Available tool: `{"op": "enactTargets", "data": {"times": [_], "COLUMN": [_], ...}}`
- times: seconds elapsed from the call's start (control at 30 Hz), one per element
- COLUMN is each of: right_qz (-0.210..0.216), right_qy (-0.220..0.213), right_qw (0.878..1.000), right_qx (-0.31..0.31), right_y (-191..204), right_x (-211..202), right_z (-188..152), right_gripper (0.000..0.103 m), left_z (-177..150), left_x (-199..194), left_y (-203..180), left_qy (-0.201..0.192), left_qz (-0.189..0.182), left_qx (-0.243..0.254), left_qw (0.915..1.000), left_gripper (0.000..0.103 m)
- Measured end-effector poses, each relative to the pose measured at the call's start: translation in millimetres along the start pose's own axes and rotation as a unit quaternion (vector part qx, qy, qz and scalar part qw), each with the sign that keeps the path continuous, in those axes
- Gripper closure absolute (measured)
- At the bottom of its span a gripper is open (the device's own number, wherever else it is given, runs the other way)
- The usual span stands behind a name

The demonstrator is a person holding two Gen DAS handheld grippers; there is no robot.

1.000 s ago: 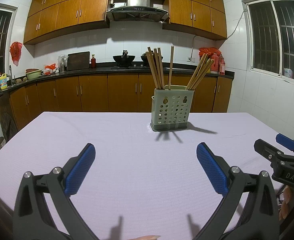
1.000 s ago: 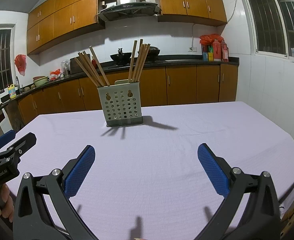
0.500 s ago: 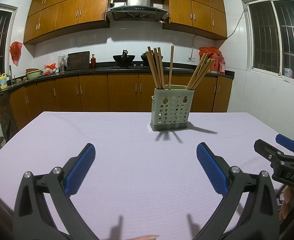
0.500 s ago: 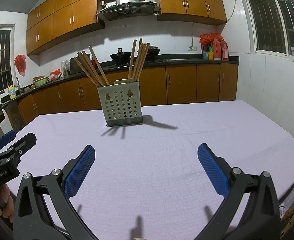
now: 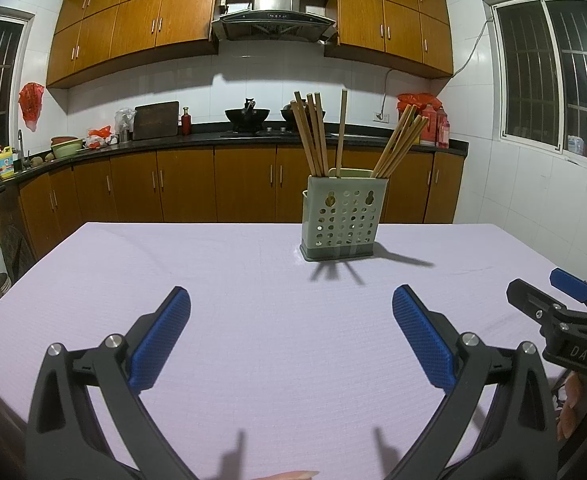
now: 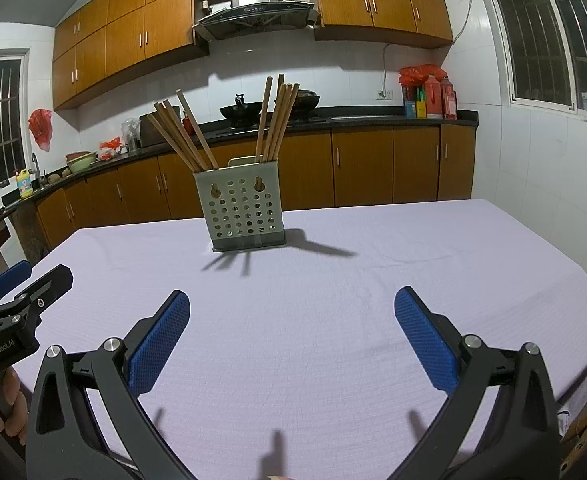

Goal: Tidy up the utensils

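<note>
Two grippers are hovering low over the lavender-covered worktop [image 5: 253, 360]; the left gripper [image 5: 291, 312] is holding its blue fingers [image 5: 161, 340] spread wide with nothing between them; the right gripper [image 6: 292, 312] is doing likewise; the perforated grey utensil holder [image 5: 342, 218] is standing upright at the far middle of the worktop, well apart from both, with wooden chopsticks [image 5: 313, 136] leaning inside it.
</note>
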State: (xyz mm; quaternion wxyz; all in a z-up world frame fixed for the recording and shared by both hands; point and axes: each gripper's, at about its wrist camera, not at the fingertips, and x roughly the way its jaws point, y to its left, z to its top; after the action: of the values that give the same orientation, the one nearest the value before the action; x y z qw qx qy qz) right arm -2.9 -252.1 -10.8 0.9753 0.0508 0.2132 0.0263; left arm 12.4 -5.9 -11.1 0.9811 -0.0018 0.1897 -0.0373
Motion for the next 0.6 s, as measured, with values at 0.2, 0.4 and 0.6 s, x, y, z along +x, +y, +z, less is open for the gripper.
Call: {"op": "enactTargets", "data": {"times": [0.2, 0.4, 0.6], "right_qz": [0.0, 0.0, 0.0], "right_qy": [0.0, 0.0, 0.002], "right_qw": [1.0, 1.0, 1.0], "right_qx": [0.0, 0.001, 0.003], "right_y": [0.3, 0.9, 2.2], "right_x": [-0.1, -0.1, -0.2], "right_z": [0.2, 0.5, -1.4], "right_gripper": [0.002, 0.002, 0.002], "left_z": [0.2, 0.5, -1.1], "left_x": [-0.1, -0.5, 1.3], "left_y": [-0.3, 0.3, 1.3], "left_qy": [0.0, 0.0, 0.002], "left_qz": [0.0, 0.0, 0.0], "left_qx": [0.0, 0.0, 0.0], "left_qw": [1.0, 1.0, 1.0], "left_gripper": [0.004, 0.004, 0.004]}}
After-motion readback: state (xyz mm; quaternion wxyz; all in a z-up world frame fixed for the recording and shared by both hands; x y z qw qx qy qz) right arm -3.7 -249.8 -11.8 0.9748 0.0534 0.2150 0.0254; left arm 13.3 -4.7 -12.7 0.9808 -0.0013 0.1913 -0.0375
